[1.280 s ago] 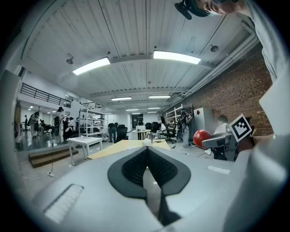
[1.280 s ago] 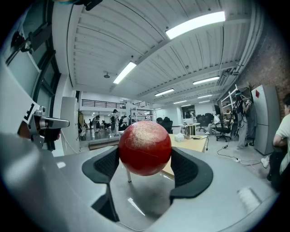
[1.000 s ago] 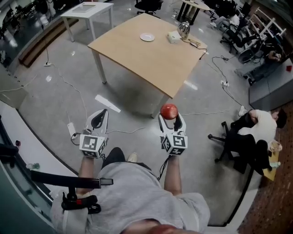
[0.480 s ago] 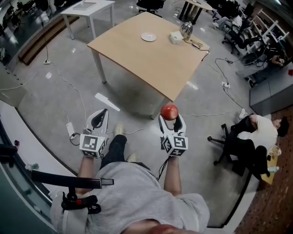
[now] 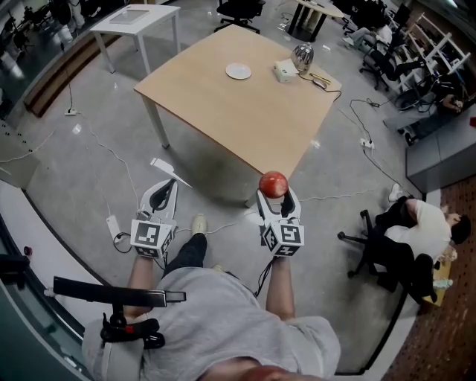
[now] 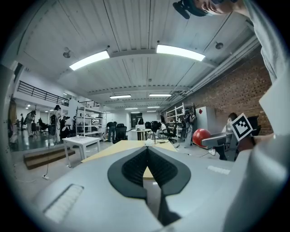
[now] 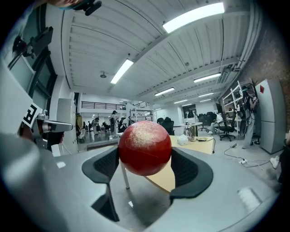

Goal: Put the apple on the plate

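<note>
The right gripper (image 5: 276, 199) clamps a round red apple (image 5: 274, 183) between its jaws, above the floor just short of the near corner of the light wooden square table (image 5: 223, 111). A small white round plate (image 5: 238, 71) sits on the table's far side, well apart from the apple. The left gripper (image 5: 162, 192) has its jaws pressed together, holding nothing.

Grey concrete floor (image 5: 67, 186), cables (image 5: 108, 146) trailing across it. Large light-wood table (image 5: 245, 111) on white legs; small white table (image 5: 134, 13) beyond. Black office chair (image 5: 368, 238) at right. Ribbed white ceiling (image 6: 136, 27), strip lights (image 6: 179, 51) lit. Brick wall (image 6: 226, 90) on one side.
</note>
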{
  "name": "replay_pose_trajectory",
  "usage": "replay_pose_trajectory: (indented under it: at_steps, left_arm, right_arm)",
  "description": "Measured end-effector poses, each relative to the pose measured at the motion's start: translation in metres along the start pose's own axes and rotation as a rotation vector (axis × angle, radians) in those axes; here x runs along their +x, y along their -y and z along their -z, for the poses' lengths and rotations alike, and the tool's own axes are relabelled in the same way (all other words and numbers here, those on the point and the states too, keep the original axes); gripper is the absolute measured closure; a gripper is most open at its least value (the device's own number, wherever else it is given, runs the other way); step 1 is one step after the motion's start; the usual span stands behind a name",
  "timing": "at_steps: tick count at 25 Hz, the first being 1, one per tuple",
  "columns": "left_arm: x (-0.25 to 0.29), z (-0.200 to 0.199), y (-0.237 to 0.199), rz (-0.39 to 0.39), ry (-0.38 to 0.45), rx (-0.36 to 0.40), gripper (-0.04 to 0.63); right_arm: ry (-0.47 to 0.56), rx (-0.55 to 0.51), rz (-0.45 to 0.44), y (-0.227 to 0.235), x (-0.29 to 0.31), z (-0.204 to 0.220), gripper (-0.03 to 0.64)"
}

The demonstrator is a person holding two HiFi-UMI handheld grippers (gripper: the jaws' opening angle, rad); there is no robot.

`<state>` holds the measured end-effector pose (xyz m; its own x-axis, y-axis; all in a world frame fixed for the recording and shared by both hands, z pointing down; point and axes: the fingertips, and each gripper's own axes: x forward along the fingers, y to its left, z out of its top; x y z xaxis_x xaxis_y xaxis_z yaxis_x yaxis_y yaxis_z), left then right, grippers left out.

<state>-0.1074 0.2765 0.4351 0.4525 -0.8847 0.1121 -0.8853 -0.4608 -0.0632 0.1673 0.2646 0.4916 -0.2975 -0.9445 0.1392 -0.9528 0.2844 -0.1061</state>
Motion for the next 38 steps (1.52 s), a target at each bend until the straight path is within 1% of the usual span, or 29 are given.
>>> replay_pose_trajectory:
  at_steps: [8,12,14,20,28,32,38]
  left_arm:
    - [0.059,-0.011,-0.041,0.011,-0.014,-0.008,0.577]
    - [0.097,-0.008,-0.089,0.021,-0.018,-0.015,0.577]
    - [0.110,-0.004,-0.105,0.027,-0.015,-0.017,0.577]
    - [0.120,-0.017,-0.103,0.040,0.000,-0.007,0.577]
    - [0.159,-0.020,-0.156,0.067,0.021,-0.013,0.577]
    - [0.169,-0.019,-0.170,0.063,0.014,-0.023,0.577]
    - [0.181,-0.016,-0.178,0.074,0.006,-0.028,0.577]
  right_arm:
    - [-0.014,0.012,0.005,0.008,0.068,-0.014,0.253]
    - [-0.024,0.007,0.007,-0.002,0.124,-0.020,0.253]
    - [-0.026,0.003,0.012,-0.006,0.142,-0.022,0.255]
    - [-0.013,-0.001,0.021,0.002,0.141,-0.036,0.253]
    - [0.006,-0.006,0.063,-0.009,0.193,-0.043,0.253]
    - [0.000,-0.011,0.073,-0.009,0.203,-0.046,0.253]
    - [-0.001,-0.004,0.091,-0.001,0.216,-0.048,0.255]
